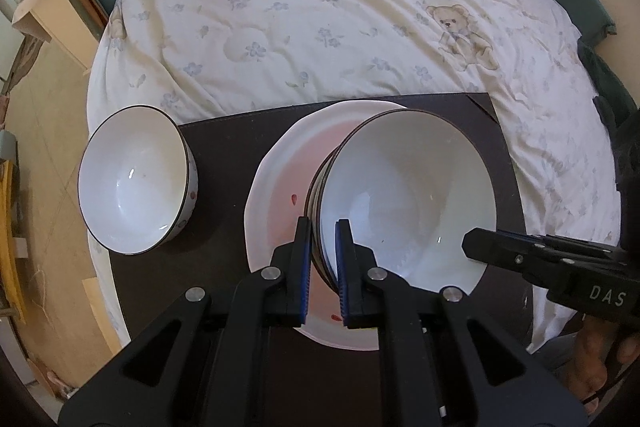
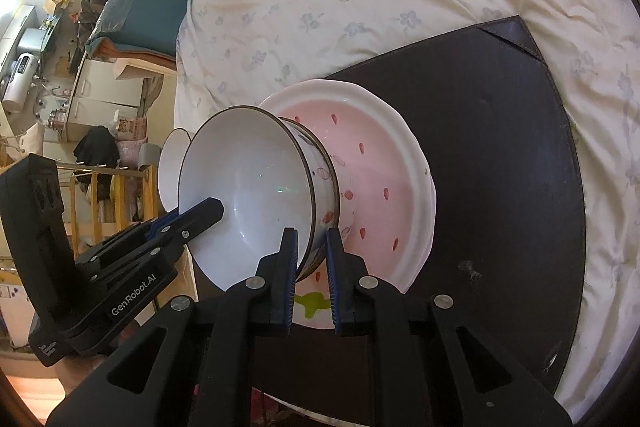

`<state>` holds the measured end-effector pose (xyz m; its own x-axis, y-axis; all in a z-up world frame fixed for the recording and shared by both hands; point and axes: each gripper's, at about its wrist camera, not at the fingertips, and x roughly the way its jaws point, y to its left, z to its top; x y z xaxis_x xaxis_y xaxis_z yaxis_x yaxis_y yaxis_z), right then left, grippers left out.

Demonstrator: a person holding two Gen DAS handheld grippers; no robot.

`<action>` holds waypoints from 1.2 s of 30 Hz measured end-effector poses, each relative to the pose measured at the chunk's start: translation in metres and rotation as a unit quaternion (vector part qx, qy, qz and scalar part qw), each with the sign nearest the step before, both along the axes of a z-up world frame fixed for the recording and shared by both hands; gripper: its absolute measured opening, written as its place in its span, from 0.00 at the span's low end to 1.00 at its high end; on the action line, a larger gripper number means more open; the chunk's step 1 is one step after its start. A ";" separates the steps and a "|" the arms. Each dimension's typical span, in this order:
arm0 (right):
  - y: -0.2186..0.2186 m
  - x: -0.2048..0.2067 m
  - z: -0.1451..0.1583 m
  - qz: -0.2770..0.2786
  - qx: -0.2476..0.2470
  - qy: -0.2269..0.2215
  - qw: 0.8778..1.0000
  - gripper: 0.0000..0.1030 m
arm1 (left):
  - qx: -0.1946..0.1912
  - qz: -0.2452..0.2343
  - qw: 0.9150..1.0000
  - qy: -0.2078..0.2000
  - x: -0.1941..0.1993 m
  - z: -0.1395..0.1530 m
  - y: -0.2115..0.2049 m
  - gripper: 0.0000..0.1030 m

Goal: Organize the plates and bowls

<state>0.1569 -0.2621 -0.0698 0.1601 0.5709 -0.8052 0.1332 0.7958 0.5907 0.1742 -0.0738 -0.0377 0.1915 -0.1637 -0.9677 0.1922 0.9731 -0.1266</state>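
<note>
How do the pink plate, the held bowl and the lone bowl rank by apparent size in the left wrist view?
1. pink plate
2. held bowl, nearer the camera
3. lone bowl; real sizes of the bowls unsure.

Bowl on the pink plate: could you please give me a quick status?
Both tools, left and right, shut on stacked bowl rim. Pink plate beneath. Second bowl clear.

A white, dark-rimmed bowl (image 1: 408, 195) sat nested in a stack upon a pink, red-flecked plate (image 2: 372, 163) with a white scalloped rim. A second white bowl (image 1: 134, 179) stood upright apart, left of the plate.
</note>
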 end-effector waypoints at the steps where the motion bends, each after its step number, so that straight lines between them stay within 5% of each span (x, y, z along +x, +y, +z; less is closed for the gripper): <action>1: 0.000 0.001 -0.001 0.000 0.002 0.002 1.000 0.16 | -0.003 0.002 1.000 0.000 0.001 0.000 0.001 0.09; 17: -0.001 0.002 0.007 0.004 0.005 -0.015 1.000 0.19 | -0.026 0.011 1.000 -0.014 0.004 0.009 0.014 0.09; 31: -0.002 0.001 0.014 0.006 -0.001 -0.035 0.999 0.19 | 0.005 0.004 0.999 -0.043 -0.003 0.014 0.010 0.09; 34: -0.003 0.002 0.016 0.005 -0.003 -0.040 0.999 0.19 | 0.005 0.009 0.998 -0.061 -0.004 0.017 0.013 0.27; 36: -0.004 0.001 0.018 0.004 -0.006 -0.045 0.999 0.19 | -0.006 0.022 0.997 -0.067 -0.003 0.018 0.017 0.48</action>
